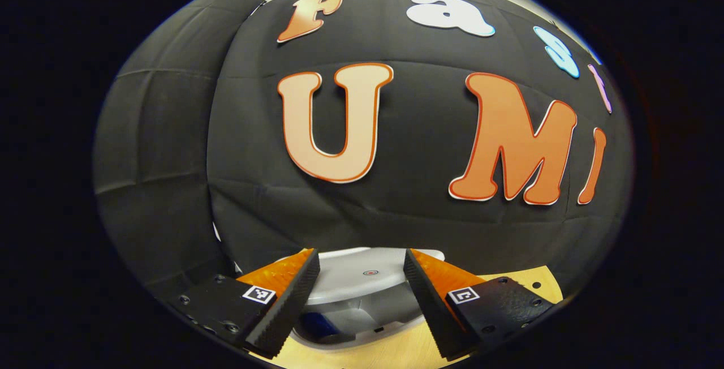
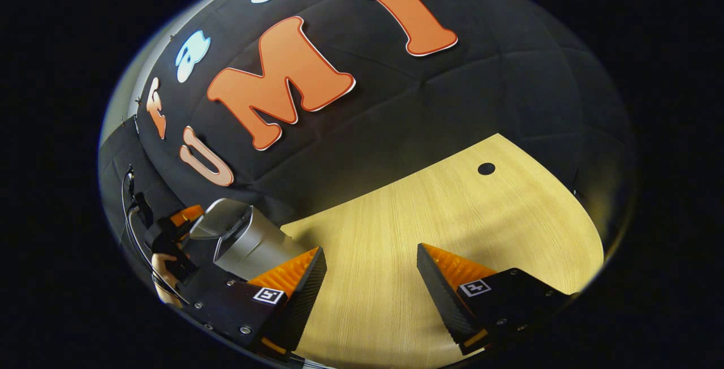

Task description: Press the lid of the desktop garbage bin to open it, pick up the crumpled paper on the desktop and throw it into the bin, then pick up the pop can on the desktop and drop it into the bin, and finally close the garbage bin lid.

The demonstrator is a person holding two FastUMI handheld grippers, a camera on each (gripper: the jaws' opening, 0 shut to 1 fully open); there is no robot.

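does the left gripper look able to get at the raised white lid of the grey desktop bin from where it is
Probably yes. The left gripper is open, and the raised white lid of the grey desktop bin sits right ahead between its fingers, with nothing visible between them.

Left gripper view: you look level, close over the bin (image 1: 362,284) toward the booth wall.
Right gripper view: tilted, you look down across the bench (image 2: 452,216).
Shared: bin (image 2: 243,239), wall.
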